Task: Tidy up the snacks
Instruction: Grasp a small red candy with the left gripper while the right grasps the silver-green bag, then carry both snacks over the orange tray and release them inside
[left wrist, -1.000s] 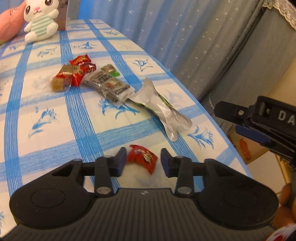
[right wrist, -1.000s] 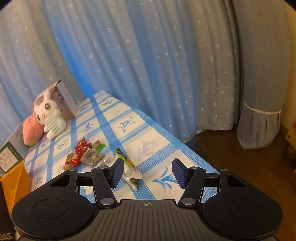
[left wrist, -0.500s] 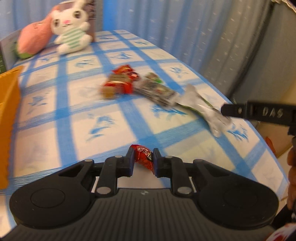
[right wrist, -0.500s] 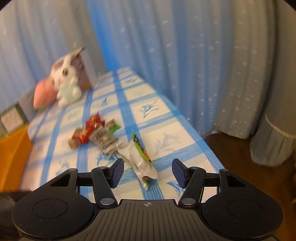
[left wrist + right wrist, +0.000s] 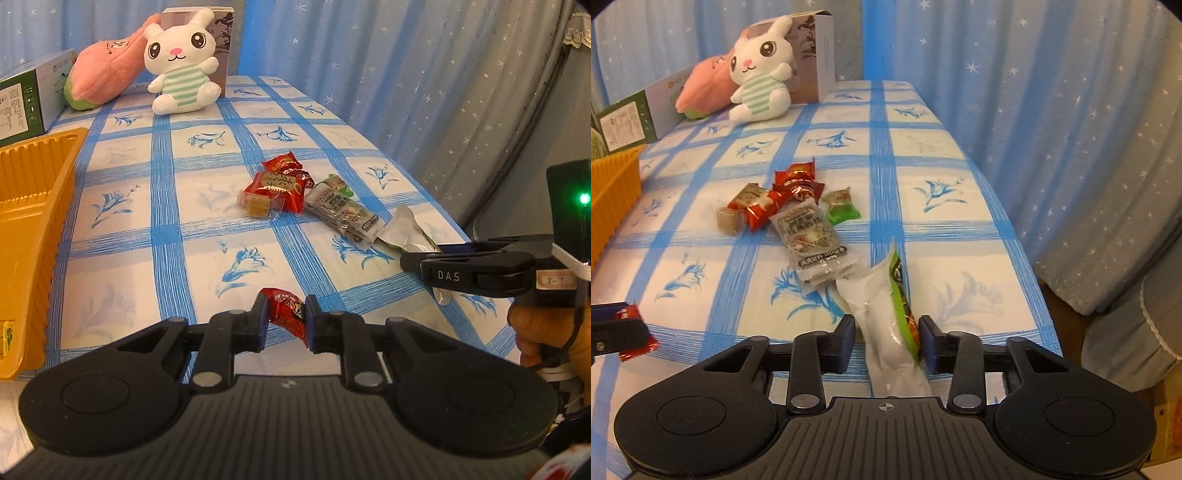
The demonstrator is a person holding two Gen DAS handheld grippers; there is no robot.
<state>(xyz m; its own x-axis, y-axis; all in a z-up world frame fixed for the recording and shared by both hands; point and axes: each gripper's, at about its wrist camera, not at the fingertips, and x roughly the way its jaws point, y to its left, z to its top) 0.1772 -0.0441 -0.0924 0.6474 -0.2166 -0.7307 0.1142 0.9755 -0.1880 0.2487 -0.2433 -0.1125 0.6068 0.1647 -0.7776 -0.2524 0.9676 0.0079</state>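
Two hand-held grippers: left point(image 5: 283, 322) clamping red candy point(image 5: 287, 309), right point(image 5: 886, 339) apart around white pouch point(image 5: 886, 317).

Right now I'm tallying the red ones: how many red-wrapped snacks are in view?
3, maybe more hidden in the pile. One red candy is pinched in the left gripper; a red packet and a red candy behind it lie mid-table.

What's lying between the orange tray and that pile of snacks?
Nothing: only bare tablecloth between the tray and the snacks, seen in the left wrist view.
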